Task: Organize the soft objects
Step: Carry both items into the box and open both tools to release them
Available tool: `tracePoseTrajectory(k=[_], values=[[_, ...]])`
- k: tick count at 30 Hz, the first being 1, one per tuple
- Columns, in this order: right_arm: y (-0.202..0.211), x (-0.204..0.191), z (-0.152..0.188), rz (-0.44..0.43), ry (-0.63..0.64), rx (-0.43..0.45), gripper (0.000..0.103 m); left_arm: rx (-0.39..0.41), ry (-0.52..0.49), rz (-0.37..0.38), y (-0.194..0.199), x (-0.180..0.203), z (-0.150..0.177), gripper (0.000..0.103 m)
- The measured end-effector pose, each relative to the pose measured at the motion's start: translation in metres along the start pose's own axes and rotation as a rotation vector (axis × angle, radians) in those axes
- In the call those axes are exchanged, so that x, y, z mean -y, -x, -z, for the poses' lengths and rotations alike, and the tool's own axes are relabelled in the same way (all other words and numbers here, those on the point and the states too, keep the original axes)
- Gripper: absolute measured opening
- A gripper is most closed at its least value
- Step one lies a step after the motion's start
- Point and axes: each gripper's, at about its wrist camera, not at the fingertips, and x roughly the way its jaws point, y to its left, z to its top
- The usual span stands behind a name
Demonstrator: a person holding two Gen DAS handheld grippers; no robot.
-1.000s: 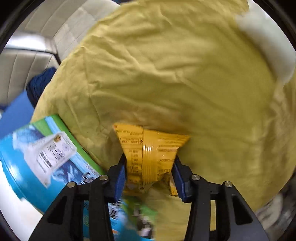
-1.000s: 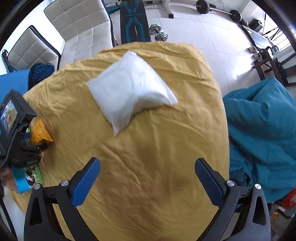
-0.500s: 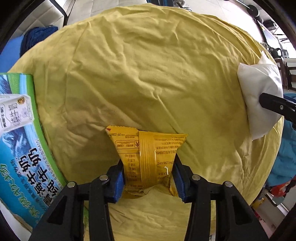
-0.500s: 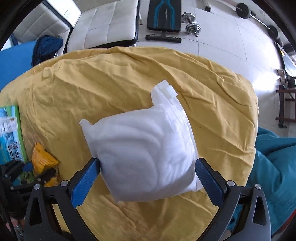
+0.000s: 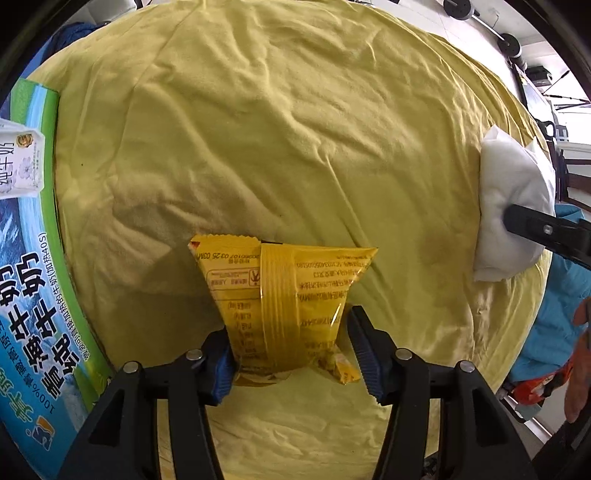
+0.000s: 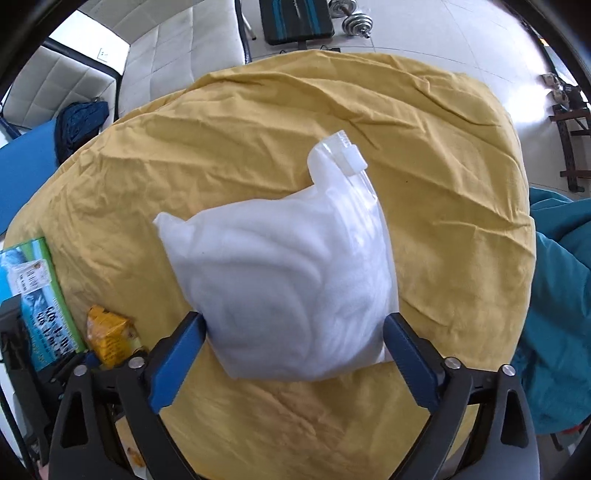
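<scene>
A wrinkled yellow cloth point(image 6: 258, 155) covers the whole table, and the sorting of soft goods goes on across it from both sides. Beyond its far edge stand white padded chairs point(image 6: 74, 85) and a weight bench point(image 6: 295, 18), with a heap of teal bedding point(image 6: 561, 295) off the right edge; none of these crowd the work.

Along the left edge lies a blue-and-green milk carton box point(image 5: 33, 295), just beside the left gripper; it looks the likeliest thing to catch an elbow or a packet on that side.

Near the right edge, the white stuffing bag point(image 6: 288, 288), a clear pouch packed with white filling, sits between the wide-spread blue pads of the right gripper point(image 6: 295, 343). The pads touch or nearly touch its flanks, yet the bag shows no dent, so this reads as a grasp about to be made rather than made. The bag's bulk explains the broad spread.

Smallest of all, the yellow snack packet point(image 5: 284, 302) stands seam-up near the left-hand front of the cloth, pinched at its lower half by the left gripper point(image 5: 291, 350), apparently held low so the puffy pack does not slip.
</scene>
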Motion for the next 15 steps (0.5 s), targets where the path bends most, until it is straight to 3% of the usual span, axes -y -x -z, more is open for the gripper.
tracePoseTrajectory(k=[2,8,15], values=[[-0.006,-0.003,0.0,0.033,0.007,0.036,0.099,0.036,-0.006,-0.03,0.009,-0.007,-0.006,0.037],[0.001,-0.014,0.025,0.062,-0.029,0.128,0.078,0.103,-0.046,-0.043,0.026,0.011,0.008,0.035],[0.016,-0.002,0.068,-0.012,-0.057,0.15,0.074,0.179,-0.062,-0.027,0.056,0.016,0.038,0.034]])
